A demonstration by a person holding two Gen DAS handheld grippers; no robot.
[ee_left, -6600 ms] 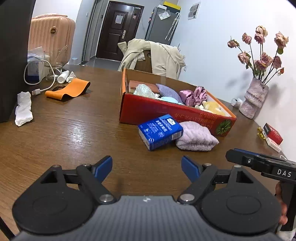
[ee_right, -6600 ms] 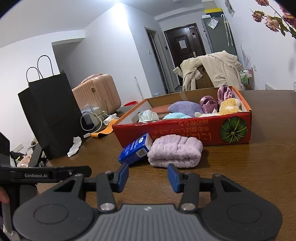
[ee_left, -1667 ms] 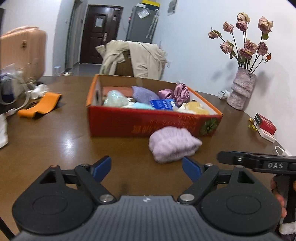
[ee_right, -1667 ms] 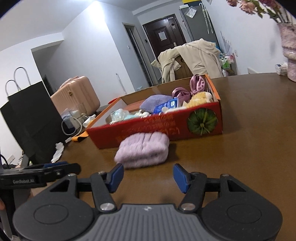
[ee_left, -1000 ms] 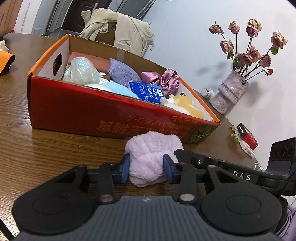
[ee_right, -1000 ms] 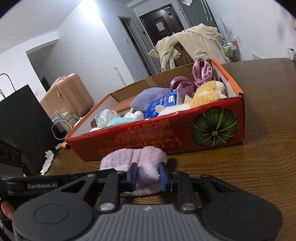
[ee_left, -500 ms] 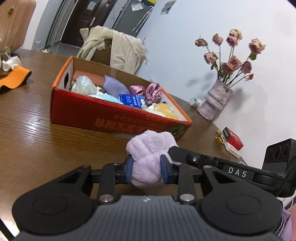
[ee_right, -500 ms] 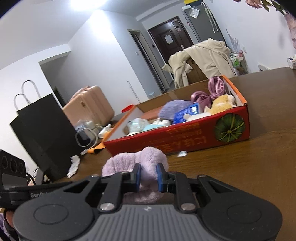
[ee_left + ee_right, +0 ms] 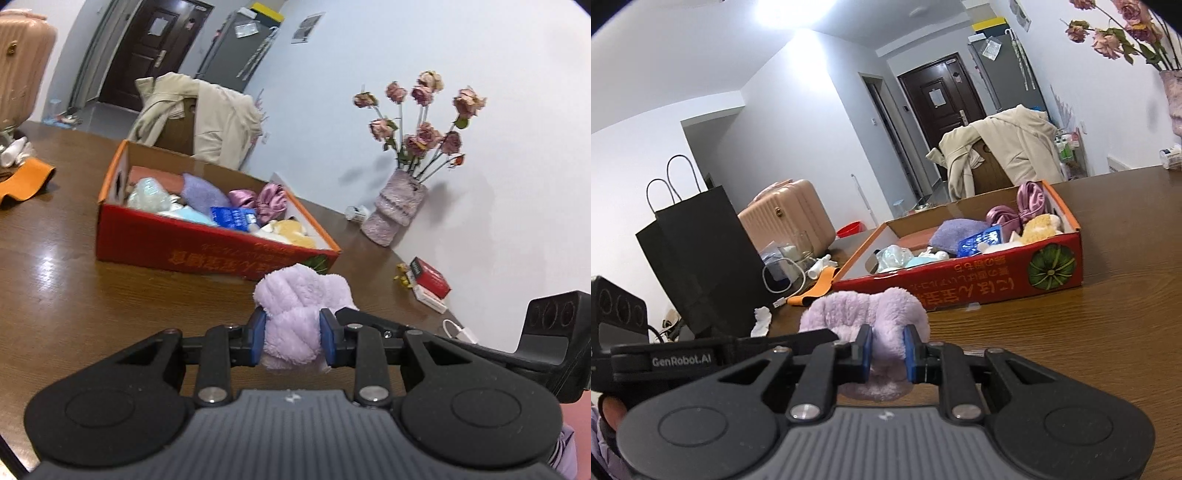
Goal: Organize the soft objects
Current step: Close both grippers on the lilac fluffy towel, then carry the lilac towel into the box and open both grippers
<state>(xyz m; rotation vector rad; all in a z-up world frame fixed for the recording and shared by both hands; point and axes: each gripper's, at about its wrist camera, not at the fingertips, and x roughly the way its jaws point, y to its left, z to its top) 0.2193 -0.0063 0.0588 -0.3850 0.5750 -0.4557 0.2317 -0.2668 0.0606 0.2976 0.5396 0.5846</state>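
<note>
Both the left gripper (image 9: 291,341) and right gripper (image 9: 887,349) are squeezing the lilac fleece towel (image 9: 301,312), sharing its floppy bulk for carrying to the red cardboard box (image 9: 207,245).

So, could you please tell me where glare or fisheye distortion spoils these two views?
Left wrist view: glare patch on the table left of the red box; walls bow, corners vignette. Right wrist view: ceiling light blows out; the door frame leans.

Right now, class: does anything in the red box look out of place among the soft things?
Yes. A blue packet with printed lettering lies in the red box among cloths and plush items; it looks like packaged goods, not fabric.
</note>
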